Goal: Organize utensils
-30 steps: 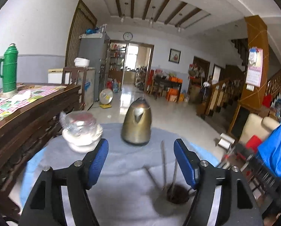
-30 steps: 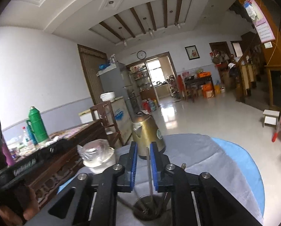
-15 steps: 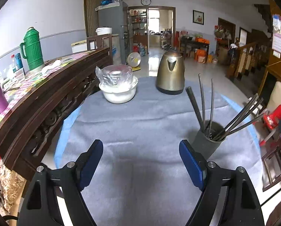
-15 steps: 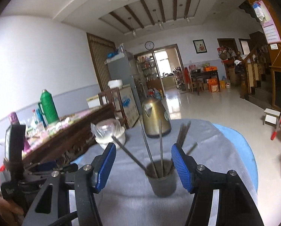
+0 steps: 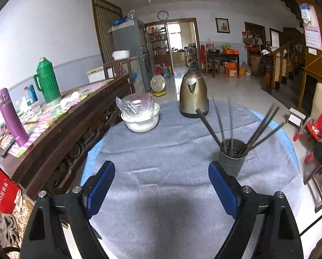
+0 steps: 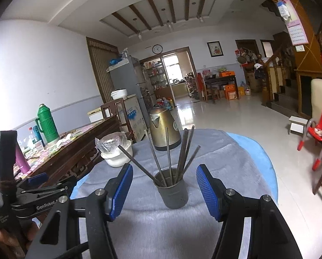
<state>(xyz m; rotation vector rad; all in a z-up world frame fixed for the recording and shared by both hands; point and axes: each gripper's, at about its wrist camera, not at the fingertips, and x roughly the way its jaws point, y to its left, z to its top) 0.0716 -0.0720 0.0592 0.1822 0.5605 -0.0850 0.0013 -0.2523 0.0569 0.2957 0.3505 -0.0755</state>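
The grey utensil holder (image 6: pixel 174 192) stands on the grey-clothed table (image 5: pixel 161 185), dark chopsticks (image 6: pixel 168 153) fanning out of it; the right gripper (image 6: pixel 164 191) hangs just before it, jaws apart and empty; the left gripper (image 5: pixel 161 190) is opening over bare cloth, nothing between its jaws.

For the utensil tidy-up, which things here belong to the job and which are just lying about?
Job:
- chopsticks, standing in the holder
- grey utensil holder on the grey cloth

Lying about:
- brass kettle
- white bowl with a plastic bag in it
- green thermos
- purple flask
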